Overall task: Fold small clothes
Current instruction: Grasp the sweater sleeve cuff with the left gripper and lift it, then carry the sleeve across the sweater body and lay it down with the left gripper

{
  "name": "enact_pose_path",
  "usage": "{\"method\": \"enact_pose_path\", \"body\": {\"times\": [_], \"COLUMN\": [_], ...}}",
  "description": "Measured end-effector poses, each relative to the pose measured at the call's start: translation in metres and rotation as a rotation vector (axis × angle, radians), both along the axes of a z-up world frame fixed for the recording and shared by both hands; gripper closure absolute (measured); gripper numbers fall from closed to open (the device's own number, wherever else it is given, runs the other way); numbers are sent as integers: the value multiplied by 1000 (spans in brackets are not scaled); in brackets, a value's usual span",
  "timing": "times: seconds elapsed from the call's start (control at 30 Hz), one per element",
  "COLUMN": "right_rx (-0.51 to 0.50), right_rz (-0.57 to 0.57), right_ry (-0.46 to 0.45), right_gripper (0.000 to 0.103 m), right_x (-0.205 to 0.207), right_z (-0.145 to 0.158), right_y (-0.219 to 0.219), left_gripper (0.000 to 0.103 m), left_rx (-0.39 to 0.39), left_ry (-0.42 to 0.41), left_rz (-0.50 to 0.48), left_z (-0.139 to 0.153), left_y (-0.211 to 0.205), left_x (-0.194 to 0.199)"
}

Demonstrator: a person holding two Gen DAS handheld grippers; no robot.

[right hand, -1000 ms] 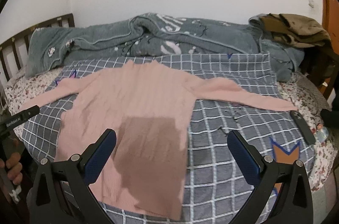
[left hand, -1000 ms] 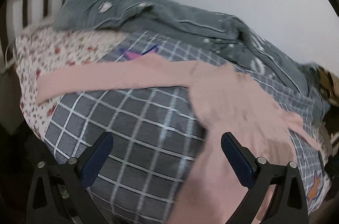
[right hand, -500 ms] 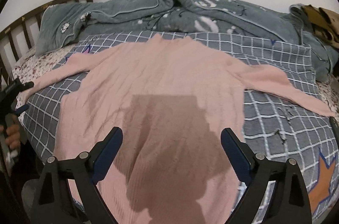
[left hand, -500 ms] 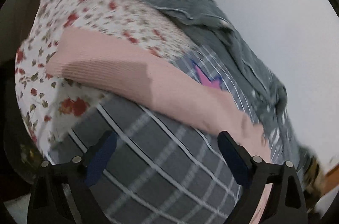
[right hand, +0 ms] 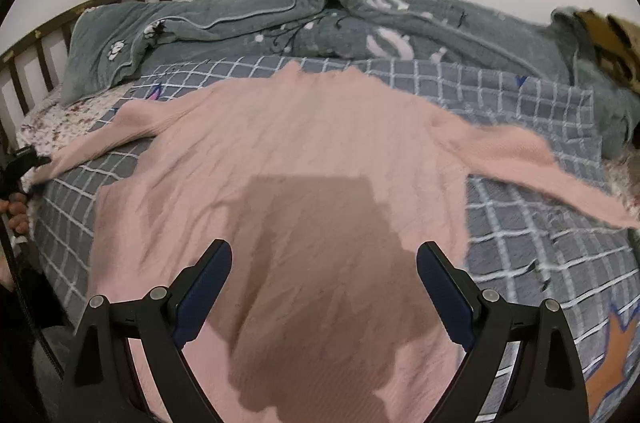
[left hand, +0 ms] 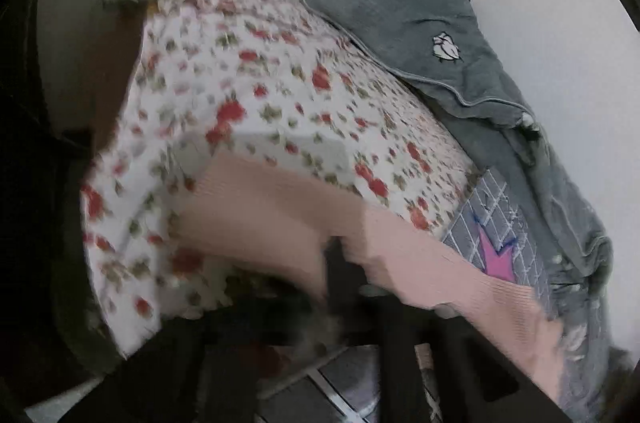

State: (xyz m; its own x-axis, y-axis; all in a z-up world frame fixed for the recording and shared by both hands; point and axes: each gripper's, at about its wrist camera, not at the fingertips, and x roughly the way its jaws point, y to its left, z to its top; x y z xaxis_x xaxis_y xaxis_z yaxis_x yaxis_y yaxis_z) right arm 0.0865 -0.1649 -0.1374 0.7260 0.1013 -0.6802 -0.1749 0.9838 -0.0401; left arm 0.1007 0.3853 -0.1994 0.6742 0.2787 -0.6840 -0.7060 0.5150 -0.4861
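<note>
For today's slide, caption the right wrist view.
Open right gripper over a pink sweater spread on the checked blanket.

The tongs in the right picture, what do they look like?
The right tongs have two black arms shaped like open triangle frames, with small silver bolts at the joints. Each tip carries a long, flat, dark blue pad.

Soft, even indoor light; a blocky shadow falls across the sweater [right hand: 280,183] in the right wrist view; the left wrist view smears with motion blur; fisheye bends both frames inside dark round borders
</note>
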Motion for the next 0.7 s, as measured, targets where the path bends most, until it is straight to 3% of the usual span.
{"method": "enact_pose_path", "body": {"times": [0.13, 0.3, 0.5, 0.7], "right_rx": [-25, -10, 69, 73], "right_rz": [18, 19, -42, -112], "right_ry": [-39, -65, -72, -69], "right_gripper": [10, 10, 10, 10], "right_x": [-3, -1, 2, 2], "right_z": [4, 2, 3, -1], "right_y": [-9, -33, -84, -127], "left_gripper": [96, 96, 96, 96], "left_rx": [152, 223, 330, 378], "left_ry": [52, 3, -72, -81], "left_rz": [-23, -178, -421, -666], "left_z": [36, 96, 156, 166], "left_y": [-19, -81, -201, -340], "left_x": [17, 56, 119, 170]}}
